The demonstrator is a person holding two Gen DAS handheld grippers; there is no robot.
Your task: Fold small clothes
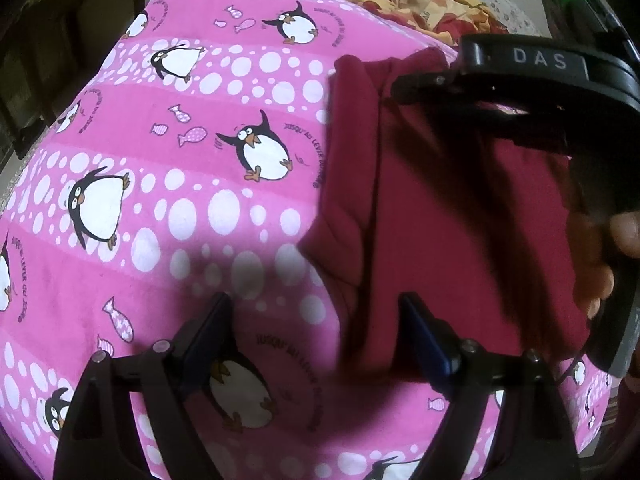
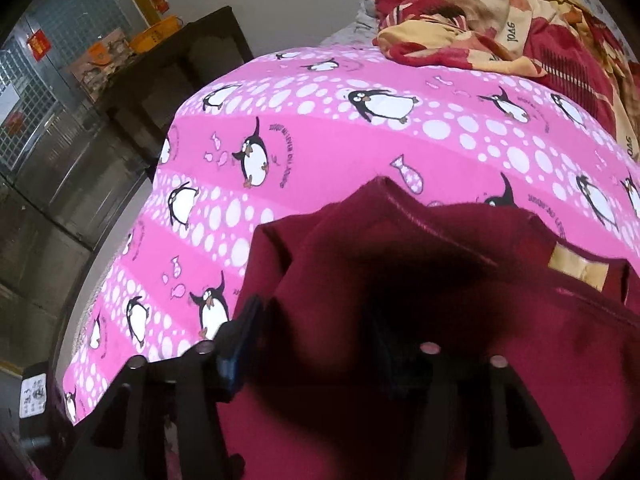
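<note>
The garment (image 1: 440,220) lies at two o'clock of the spread, empty left claw (image 1: 316,332); the right claw (image 2: 316,344), parted, sits over it and nearer.

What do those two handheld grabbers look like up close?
Both are black plastic. The left gripper has angular black arms with silver rivets and dark blue fingers. The right gripper is built the same way; seen from the left camera, its body carries white letters, DAS.
</note>
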